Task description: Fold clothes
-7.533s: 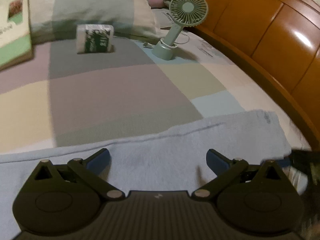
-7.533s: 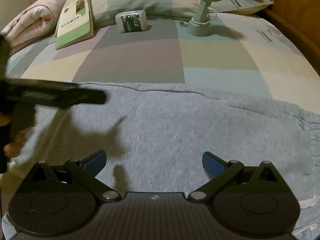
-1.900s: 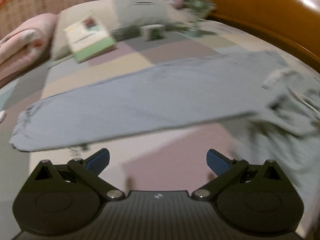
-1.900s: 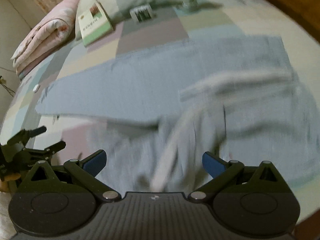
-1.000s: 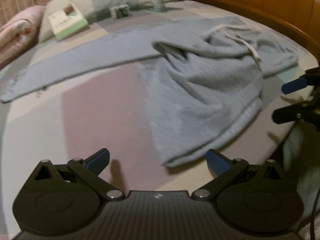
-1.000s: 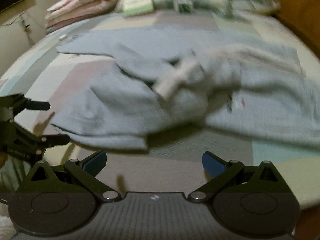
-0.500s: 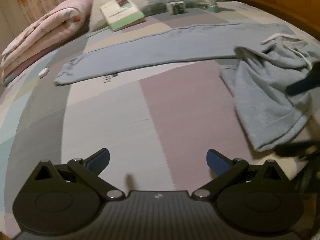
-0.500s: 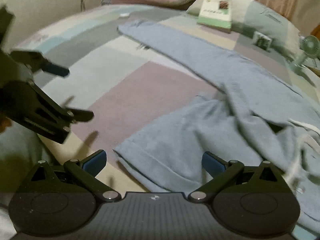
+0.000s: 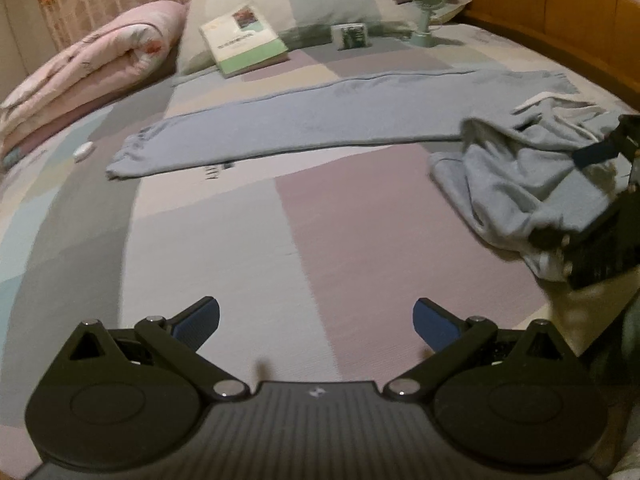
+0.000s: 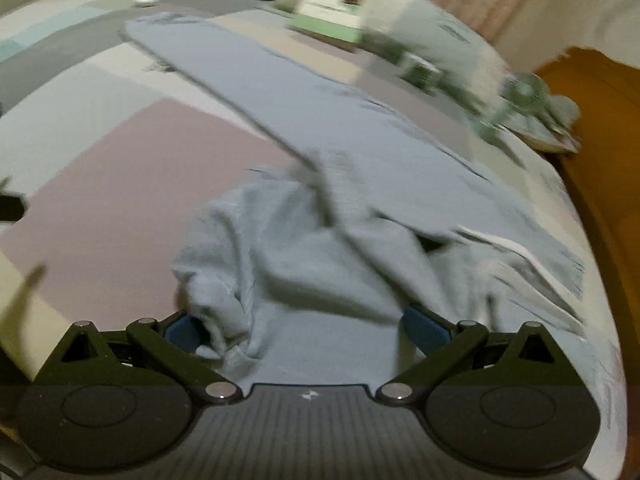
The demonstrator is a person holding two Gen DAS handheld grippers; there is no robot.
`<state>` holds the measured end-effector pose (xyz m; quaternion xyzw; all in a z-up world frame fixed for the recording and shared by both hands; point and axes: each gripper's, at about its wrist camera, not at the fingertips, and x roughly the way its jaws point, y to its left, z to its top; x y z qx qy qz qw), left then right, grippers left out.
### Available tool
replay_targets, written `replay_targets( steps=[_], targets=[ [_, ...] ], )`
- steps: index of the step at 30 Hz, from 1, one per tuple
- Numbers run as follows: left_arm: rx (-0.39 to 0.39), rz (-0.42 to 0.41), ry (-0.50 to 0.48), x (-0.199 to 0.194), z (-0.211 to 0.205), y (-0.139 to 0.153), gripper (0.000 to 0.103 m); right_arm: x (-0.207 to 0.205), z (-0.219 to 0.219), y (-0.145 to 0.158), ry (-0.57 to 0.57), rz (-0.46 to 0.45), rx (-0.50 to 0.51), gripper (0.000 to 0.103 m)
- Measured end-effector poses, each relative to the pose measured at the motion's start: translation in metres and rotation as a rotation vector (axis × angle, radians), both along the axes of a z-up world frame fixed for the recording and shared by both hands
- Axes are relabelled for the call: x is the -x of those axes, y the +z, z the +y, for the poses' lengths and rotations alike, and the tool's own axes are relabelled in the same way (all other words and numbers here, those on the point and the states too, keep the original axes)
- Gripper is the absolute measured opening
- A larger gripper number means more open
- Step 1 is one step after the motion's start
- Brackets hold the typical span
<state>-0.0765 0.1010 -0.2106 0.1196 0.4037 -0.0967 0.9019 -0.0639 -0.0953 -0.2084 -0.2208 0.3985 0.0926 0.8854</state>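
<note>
Left wrist: trousers [image 9: 320,128] lengthwise left-right.

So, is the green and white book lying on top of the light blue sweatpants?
No, the green and white book leans on the pillow, apart from the light blue sweatpants spread lower on the bed.
</note>
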Motion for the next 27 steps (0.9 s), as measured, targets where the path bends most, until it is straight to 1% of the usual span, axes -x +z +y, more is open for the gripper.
replay_targets(
  steps=[2, 5, 8, 11, 13, 15, 18, 22, 26, 27],
  targets=[
    [-0.007, 0.003, -0.025, -0.001, -0.01, -0.002, 0.102, -0.007, -0.021, 0.005, -0.064, -0.017, -0.003, 0.103],
    [-0.014, 0.01, -0.068, -0.003, -0.026, -0.005, 0.102, -0.017, -0.051, 0.008, -0.137, -0.007, -0.033, 0.103],
    [-0.019, 0.018, -0.105, -0.006, -0.04, -0.008, 0.102, -0.025, -0.077, 0.003, -0.199, 0.007, -0.014, 0.103],
    [-0.027, 0.019, -0.138, -0.008, -0.053, -0.009, 0.102, -0.027, -0.102, 0.0, -0.225, 0.05, -0.101, 0.103],
    [-0.037, 0.017, -0.152, -0.009, -0.06, -0.01, 0.102, -0.021, -0.112, 0.004, -0.23, 0.046, -0.15, 0.103],
    [-0.049, 0.018, -0.155, -0.011, -0.063, -0.011, 0.102, -0.015, -0.109, 0.012, -0.216, 0.029, -0.163, 0.103],
    [-0.058, 0.019, -0.138, -0.012, -0.059, -0.011, 0.102, -0.003, -0.094, 0.024, -0.122, 0.02, -0.205, 0.103],
    [-0.059, 0.009, -0.08, -0.012, -0.043, -0.007, 0.102, 0.024, -0.053, 0.031, 0.092, 0.024, -0.215, 0.103],
    [-0.047, -0.004, -0.016, -0.01, -0.022, 0.0, 0.102, 0.041, -0.003, 0.018, 0.258, 0.062, -0.203, 0.103],
    [-0.042, -0.004, -0.003, -0.01, -0.018, 0.001, 0.102, 0.043, 0.01, 0.011, 0.284, 0.067, -0.184, 0.101]
  ],
)
